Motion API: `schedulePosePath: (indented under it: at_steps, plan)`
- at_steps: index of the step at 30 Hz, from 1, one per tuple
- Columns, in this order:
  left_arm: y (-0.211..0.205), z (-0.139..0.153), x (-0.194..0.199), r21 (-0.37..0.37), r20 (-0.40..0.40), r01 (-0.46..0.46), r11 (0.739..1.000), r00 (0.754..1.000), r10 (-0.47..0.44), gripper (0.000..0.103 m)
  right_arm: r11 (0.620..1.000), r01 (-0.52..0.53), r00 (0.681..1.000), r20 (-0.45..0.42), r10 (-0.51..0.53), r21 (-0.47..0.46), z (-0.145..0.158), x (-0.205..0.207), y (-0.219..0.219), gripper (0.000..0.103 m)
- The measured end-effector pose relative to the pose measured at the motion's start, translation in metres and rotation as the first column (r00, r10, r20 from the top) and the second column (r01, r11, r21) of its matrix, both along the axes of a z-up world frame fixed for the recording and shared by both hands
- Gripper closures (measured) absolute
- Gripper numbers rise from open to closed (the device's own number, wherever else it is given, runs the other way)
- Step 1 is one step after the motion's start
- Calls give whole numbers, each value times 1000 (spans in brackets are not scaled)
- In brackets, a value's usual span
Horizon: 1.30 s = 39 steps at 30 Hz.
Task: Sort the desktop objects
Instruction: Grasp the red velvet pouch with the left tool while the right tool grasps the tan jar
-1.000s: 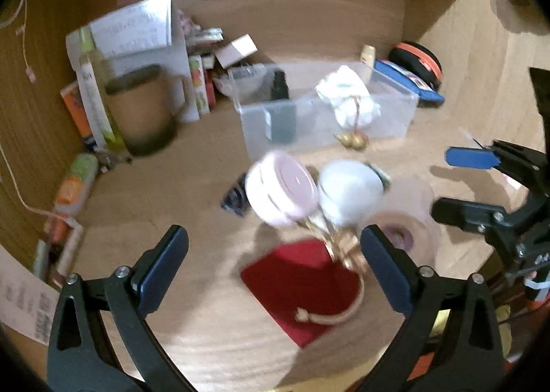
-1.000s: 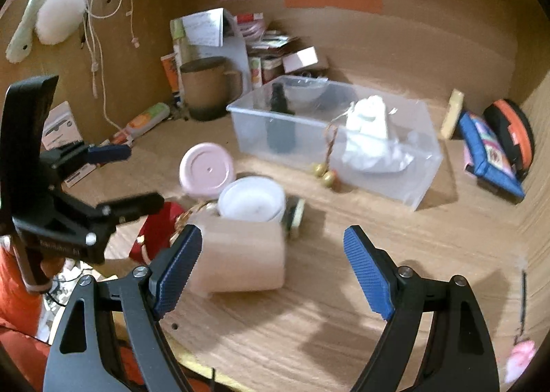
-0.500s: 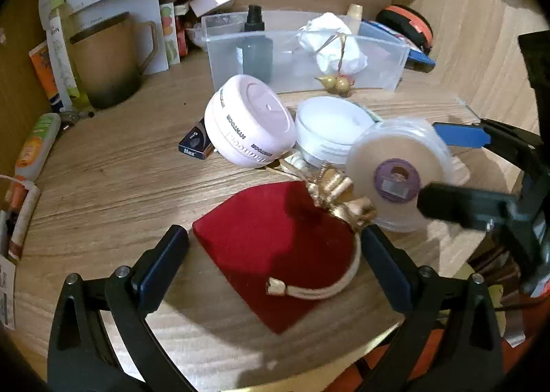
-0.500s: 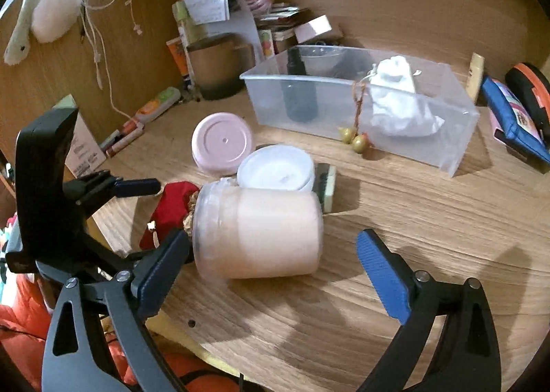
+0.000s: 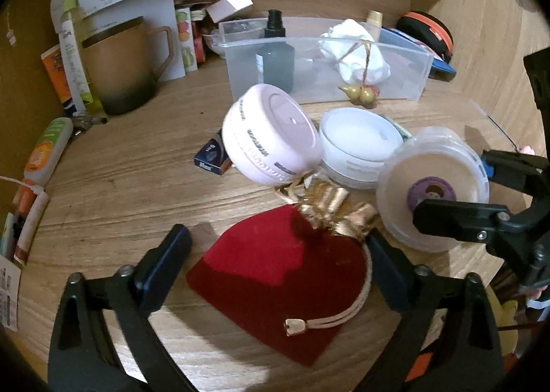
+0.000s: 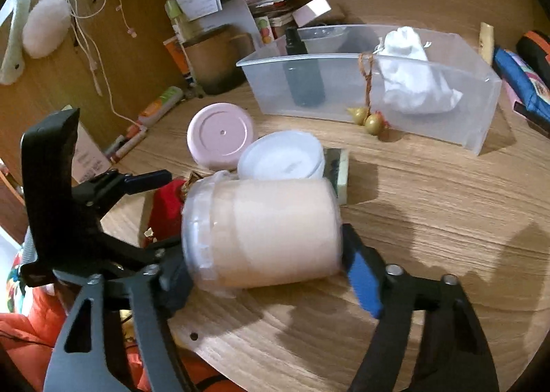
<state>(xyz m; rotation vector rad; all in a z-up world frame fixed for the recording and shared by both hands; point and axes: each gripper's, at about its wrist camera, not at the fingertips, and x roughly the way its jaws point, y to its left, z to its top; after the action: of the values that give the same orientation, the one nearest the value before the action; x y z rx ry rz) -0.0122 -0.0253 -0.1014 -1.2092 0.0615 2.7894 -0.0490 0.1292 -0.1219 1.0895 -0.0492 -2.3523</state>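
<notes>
Both grippers have been lowered: the right gripper (image 6: 271, 271) has just been closing, its jaws now touching both ends of the toppled cream-filled plastic jar (image 6: 268, 233); the left gripper (image 5: 275, 264), narrowing yet unclenched, straddles the red velvet drawstring pouch (image 5: 275, 275). Only 2 items (bottle, cloth) are seen inside the clear plastic bin (image 6: 481, 89), upper right; several await.

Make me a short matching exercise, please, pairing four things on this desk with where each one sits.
Things:
1. red velvet pouch
2. peach jar
3. dark spray bottle
4. brown mug

Places:
a. lying on its side between the right gripper fingers
b. standing inside the clear plastic bin
c. flat between the left gripper fingers
d. upright, left of the bin

Pairs: 1-c, 2-a, 3-b, 4-d
</notes>
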Motion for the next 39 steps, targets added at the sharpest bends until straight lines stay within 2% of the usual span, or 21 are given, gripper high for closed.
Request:
schedulePosePath:
  at_steps: [2, 6, 8, 13, 15, 16, 17, 26, 39]
  plan:
    - [0, 1, 1, -1, -7, 0, 1000, 1000, 0, 24, 1000, -1, 1000, -11, 2, 14, 0, 2, -2, 38]
    - [0, 2, 2, -3, -17, -3, 1000, 1000, 3, 31, 999, 12, 999, -38, -11, 39, 1, 5, -3, 39]
    - [1, 2, 4, -10, -26, 3, 1000, 1000, -4, 41, 999, 32, 998, -51, -30, 36, 4, 6, -1, 39]
    - [5, 6, 8, -30, -63, 11, 1000, 998, -13, 52, 998, 50, 997, -64, -48, 35, 9, 7, 3, 39]
    - [5, 9, 10, -25, -78, 13, 1000, 997, -15, 60, 998, 58, 996, -65, -55, 37, 10, 7, 5, 39]
    - [4, 12, 11, -19, -85, 17, 1000, 996, -18, 68, 997, 62, 996, -66, -60, 40, 10, 7, 6, 39]
    - [4, 14, 12, -13, -90, 25, 1000, 996, -26, 81, 997, 65, 996, -69, -62, 42, 11, 8, 7, 39]
    - [-3, 20, 14, 36, -96, 33, 999, 995, -29, 81, 995, 92, 990, -112, -88, 37, 34, 12, 19, 39]
    - [-12, 54, 18, 63, -167, 48, 997, 985, -37, 81, 990, 128, 973, -202, -115, 52, 68, 14, 33, 39]
